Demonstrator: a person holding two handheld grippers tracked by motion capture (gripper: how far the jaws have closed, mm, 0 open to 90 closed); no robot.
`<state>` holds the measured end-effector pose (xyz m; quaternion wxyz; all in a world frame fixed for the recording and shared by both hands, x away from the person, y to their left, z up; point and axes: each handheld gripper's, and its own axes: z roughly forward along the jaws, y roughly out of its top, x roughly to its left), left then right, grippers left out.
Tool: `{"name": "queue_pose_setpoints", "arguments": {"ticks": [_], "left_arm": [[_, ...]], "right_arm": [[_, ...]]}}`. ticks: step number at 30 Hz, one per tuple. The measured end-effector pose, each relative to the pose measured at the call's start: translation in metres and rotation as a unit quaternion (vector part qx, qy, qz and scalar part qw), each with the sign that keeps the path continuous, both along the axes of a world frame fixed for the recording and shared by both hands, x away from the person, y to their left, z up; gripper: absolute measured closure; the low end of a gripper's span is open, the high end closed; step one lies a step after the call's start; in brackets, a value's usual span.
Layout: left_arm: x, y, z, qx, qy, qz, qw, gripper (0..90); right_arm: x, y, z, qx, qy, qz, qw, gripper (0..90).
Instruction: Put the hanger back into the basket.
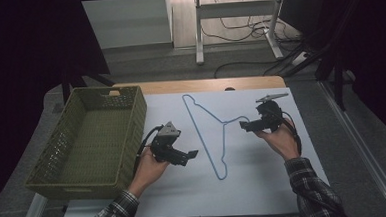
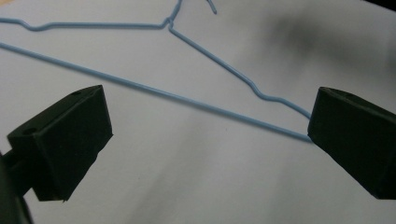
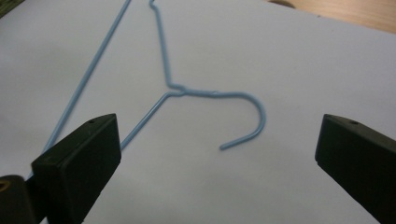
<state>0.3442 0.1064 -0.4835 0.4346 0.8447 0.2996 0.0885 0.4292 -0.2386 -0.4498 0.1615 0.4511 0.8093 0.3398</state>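
A thin blue wire hanger (image 1: 209, 130) lies flat on the white sheet (image 1: 265, 185) in the middle of the table, its hook pointing right. My left gripper (image 1: 193, 154) hovers just left of the hanger's long bar, jaws wide apart with nothing between them. In the left gripper view the hanger (image 2: 187, 98) runs across between the fingers (image 2: 70, 140), its bar end passing by the right one. My right gripper (image 1: 243, 126) sits open at the hook. The hook (image 3: 252, 121) curls between its spread fingers (image 3: 79, 163) in the right gripper view.
A green woven basket (image 1: 132, 136) stands on the table's left side, close beside the left hand. The wooden table edge (image 1: 200, 85) shows behind the sheet. Desk legs and cables (image 1: 247, 30) lie on the floor beyond.
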Motion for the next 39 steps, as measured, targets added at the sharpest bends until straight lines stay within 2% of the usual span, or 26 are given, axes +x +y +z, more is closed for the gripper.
{"name": "queue_pose_setpoints", "arguments": {"ticks": [3, 4, 6, 8, 9, 10, 11, 12, 13, 16, 21, 24, 27, 29, 30, 33, 36, 37, 38, 39], "left_arm": [[0.000, -0.003, -0.004, 0.015, -0.003, -0.007, 0.9998, 0.0], [0.001, -0.004, -0.005, 0.018, -0.003, -0.008, 0.9998, 0.0], [0.002, -0.005, -0.007, 0.017, 0.001, -0.011, 0.9998, 0.0], [0.003, -0.005, -0.009, 0.011, 0.003, -0.013, 0.9999, 0.0], [0.004, -0.005, -0.010, 0.009, 0.005, -0.014, 0.9999, 0.0], [0.004, -0.005, -0.010, 0.008, 0.009, -0.015, 0.9998, 0.0], [0.005, -0.005, -0.011, 0.006, 0.007, -0.016, 0.9998, 0.0], [0.005, -0.005, -0.011, 0.006, 0.005, -0.016, 0.9998, 0.0], [0.005, -0.005, -0.012, 0.006, 0.004, -0.016, 0.9999, 0.0], [0.005, -0.006, -0.011, 0.010, -0.003, -0.015, 0.9998, 0.0], [0.005, -0.007, -0.012, 0.018, -0.004, -0.015, 0.9997, 0.0], [0.006, -0.009, -0.013, 0.030, -0.003, -0.016, 0.9994, 0.0], [0.006, -0.010, -0.014, 0.031, -0.006, -0.017, 0.9994, 0.0], [0.006, -0.011, -0.015, 0.024, -0.001, -0.021, 0.9995, 0.0], [0.007, -0.012, -0.013, 0.024, 0.005, -0.020, 0.9995, 0.0], [0.007, -0.014, -0.010, 0.018, 0.011, -0.016, 0.9997, 0.4], [0.011, -0.017, -0.006, 0.023, 0.021, -0.011, 0.9995, 1.1], [0.013, -0.018, -0.005, 0.026, 0.023, -0.010, 0.9993, 1.1], [0.019, -0.023, -0.003, 0.042, 0.030, -0.003, 0.9987, 0.2], [0.019, -0.023, -0.003, 0.042, 0.030, -0.003, 0.9987, 0.0]], "right_arm": [[0.013, -0.001, -0.002, 0.001, -0.007, -0.009, 0.9999, 6.0], [0.019, -0.002, -0.003, -0.007, -0.009, -0.016, 0.9998, 9.4], [0.022, -0.003, -0.004, -0.010, -0.009, -0.018, 0.9998, 11.4], [0.031, -0.009, -0.010, -0.021, -0.006, -0.027, 0.9994, 22.8], [0.031, -0.009, -0.010, -0.021, -0.006, -0.027, 0.9994, 22.8], [0.033, -0.011, -0.012, -0.021, -0.004, -0.028, 0.9994, 27.5], [0.036, -0.013, -0.016, -0.018, 0.001, -0.026, 0.9995, 33.6], [0.040, -0.015, -0.023, -0.016, 0.007, -0.026, 0.9995, 44.6], [0.040, -0.015, -0.023, -0.016, 0.007, -0.026, 0.9995, 44.6], [0.047, -0.015, -0.037, -0.025, 0.009, -0.020, 0.9994, 59.2], [0.055, -0.014, -0.048, -0.027, 0.011, -0.021, 0.9994, 67.0], [0.059, -0.010, -0.056, -0.034, 0.012, -0.018, 0.9992, 71.2], [0.061, -0.009, -0.059, -0.034, 0.015, -0.020, 0.9991, 73.1], [0.062, -0.007, -0.062, -0.038, 0.022, -0.021, 0.9988, 75.5], [0.062, -0.006, -0.064, -0.042, 0.021, -0.024, 0.9986, 80.3], [0.062, -0.006, -0.063, -0.035, 0.028, -0.026, 0.9987, 85.1], [0.061, -0.003, -0.060, -0.051, 0.020, -0.028, 0.9981, 86.1], [0.061, -0.003, -0.060, -0.051, 0.020, -0.028, 0.9981, 86.1], [0.059, -0.002, -0.055, -0.054, 0.015, -0.029, 0.9980, 86.1], [0.059, -0.002, -0.055, -0.054, 0.015, -0.029, 0.9980, 86.1]]}}
